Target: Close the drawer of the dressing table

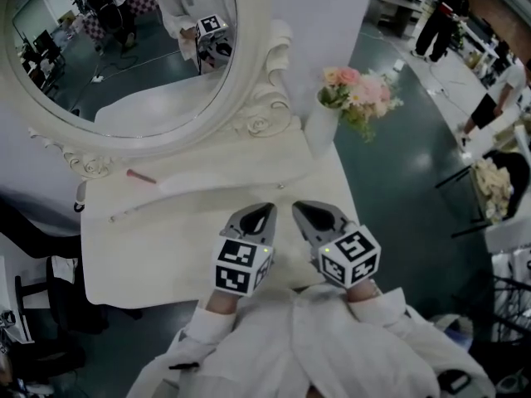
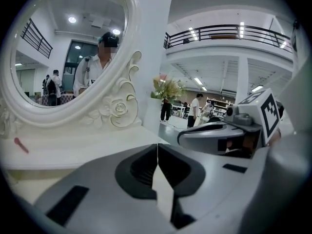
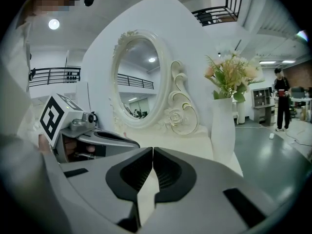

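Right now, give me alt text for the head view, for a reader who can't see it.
The left claw and right claw, both shut and empty, hover side by side over a white dressing table. An ornate oval mirror stands at its back left and a white vase of pink flowers at its back right.
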A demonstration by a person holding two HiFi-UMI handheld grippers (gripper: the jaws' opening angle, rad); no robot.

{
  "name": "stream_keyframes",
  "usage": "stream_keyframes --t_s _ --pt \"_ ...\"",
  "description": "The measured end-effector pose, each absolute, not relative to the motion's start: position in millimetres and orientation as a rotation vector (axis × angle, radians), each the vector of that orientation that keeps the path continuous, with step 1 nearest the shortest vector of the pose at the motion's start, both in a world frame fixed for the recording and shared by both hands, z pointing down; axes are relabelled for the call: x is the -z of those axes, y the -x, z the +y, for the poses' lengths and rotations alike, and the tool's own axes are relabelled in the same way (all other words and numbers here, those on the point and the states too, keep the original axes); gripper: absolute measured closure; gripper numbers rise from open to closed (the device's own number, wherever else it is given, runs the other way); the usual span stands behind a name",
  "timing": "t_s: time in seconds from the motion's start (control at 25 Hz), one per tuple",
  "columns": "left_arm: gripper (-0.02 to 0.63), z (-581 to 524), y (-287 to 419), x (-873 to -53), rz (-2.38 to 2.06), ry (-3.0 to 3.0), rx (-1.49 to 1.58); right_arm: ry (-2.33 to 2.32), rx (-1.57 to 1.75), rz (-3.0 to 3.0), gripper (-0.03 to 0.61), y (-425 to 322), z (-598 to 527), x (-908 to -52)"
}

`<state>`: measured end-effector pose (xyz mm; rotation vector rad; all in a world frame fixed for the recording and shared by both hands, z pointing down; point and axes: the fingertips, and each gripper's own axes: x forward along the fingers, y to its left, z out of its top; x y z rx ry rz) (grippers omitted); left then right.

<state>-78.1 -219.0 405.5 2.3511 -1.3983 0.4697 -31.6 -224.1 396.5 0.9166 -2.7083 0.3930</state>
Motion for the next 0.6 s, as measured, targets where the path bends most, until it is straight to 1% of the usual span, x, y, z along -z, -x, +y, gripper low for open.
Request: stream_keyframes --t_s 0.28,0.6 --pt "0.604 -213 71 -421 -1.358 -2.374 -0.572 -0.884 -0.401 -2.704 0.566 34 -219 -402" --pt "0.604 -213 76 -429 -1.365 -2.327 -0.597 -0.858 -0.418 -2.678 0.569 35 -217 -411"
